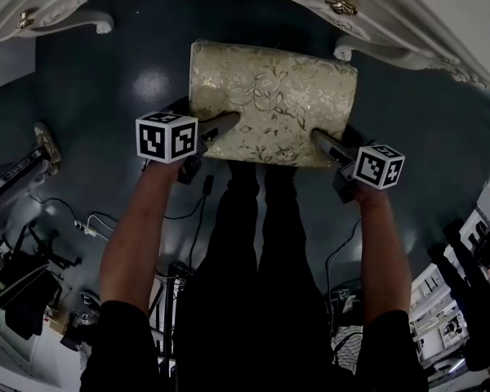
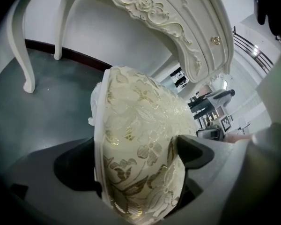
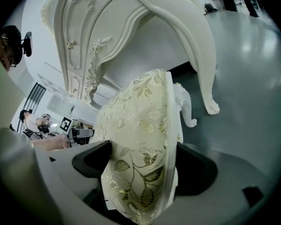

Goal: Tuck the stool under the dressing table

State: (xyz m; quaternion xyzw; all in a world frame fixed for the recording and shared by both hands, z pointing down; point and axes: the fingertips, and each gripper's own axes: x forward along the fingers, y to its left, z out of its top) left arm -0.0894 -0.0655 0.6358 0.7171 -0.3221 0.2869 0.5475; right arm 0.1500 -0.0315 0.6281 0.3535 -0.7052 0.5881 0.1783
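Observation:
The stool (image 1: 271, 100) has a cream cushion with a gold flower pattern and stands on the dark floor in front of the white dressing table (image 1: 392, 15). My left gripper (image 1: 220, 126) is shut on the cushion's near left edge. My right gripper (image 1: 325, 144) is shut on its near right edge. In the left gripper view the stool cushion (image 2: 140, 139) fills the gap between the jaws. The right gripper view shows the cushion (image 3: 140, 139) clamped the same way, with a white stool leg (image 3: 186, 108) beyond it.
The dressing table's carved curved legs (image 2: 23, 46) (image 3: 203, 64) stand on the grey floor either side of the knee space. A brass drawer knob (image 1: 341, 2) shows on its front. Cables and gear (image 1: 33, 260) lie on the floor behind left. The person's legs (image 1: 261, 243) stand right behind the stool.

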